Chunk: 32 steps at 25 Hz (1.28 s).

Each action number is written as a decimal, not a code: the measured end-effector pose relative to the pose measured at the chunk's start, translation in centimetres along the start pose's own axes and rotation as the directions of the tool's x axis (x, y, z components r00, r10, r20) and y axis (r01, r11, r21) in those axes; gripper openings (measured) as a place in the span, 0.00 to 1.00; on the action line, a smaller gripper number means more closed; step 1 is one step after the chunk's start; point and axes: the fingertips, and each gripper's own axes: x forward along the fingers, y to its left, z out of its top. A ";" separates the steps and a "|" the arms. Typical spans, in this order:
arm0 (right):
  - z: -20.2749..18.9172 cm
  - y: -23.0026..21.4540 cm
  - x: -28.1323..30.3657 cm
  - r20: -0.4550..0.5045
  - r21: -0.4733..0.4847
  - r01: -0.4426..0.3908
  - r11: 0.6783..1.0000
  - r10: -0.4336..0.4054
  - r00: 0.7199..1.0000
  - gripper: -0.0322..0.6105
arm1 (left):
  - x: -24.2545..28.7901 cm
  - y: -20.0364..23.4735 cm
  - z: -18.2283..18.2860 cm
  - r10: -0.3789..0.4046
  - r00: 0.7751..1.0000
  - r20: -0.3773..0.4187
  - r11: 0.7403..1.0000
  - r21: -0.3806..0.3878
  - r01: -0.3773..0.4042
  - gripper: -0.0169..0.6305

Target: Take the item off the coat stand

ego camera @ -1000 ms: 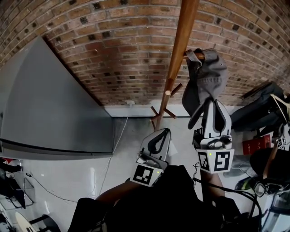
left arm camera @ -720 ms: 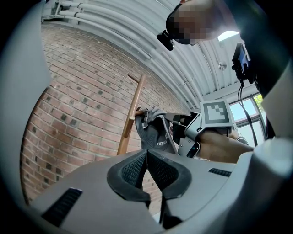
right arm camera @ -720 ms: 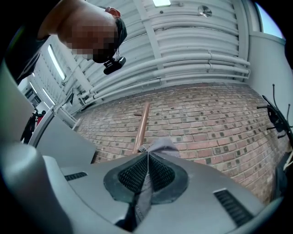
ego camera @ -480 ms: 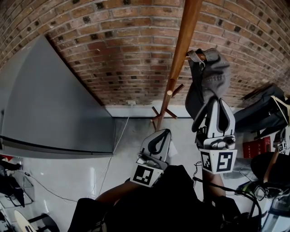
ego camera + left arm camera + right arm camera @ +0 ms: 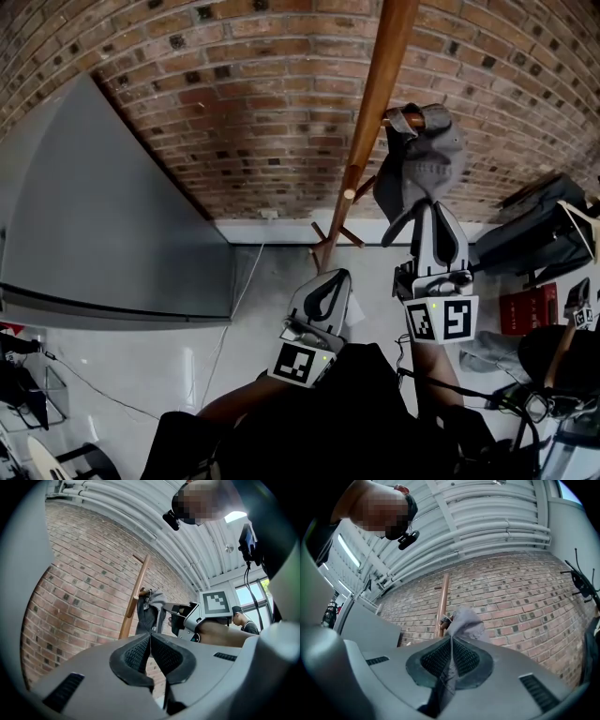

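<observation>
the right gripper is clenched on the lower edge of a grey cap, with the cloth pinched flat between its pads and trailing down through them. the cap rises just ahead of and above its tips. the cap's top seems looped over a peg of the stand, though the join is too small to be sure. the left gripper sits lower, to the right gripper's left, jaws pressed together on nothing, well short of the cap. a brick wall lies beyond both.
</observation>
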 end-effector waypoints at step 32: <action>8.6 -0.1 -2.4 0.254 -0.152 0.050 0.987 -0.010 0.967 0.08 | -0.9 -1.3 0.6 0.014 1.000 0.025 1.000 0.012 -0.015 0.05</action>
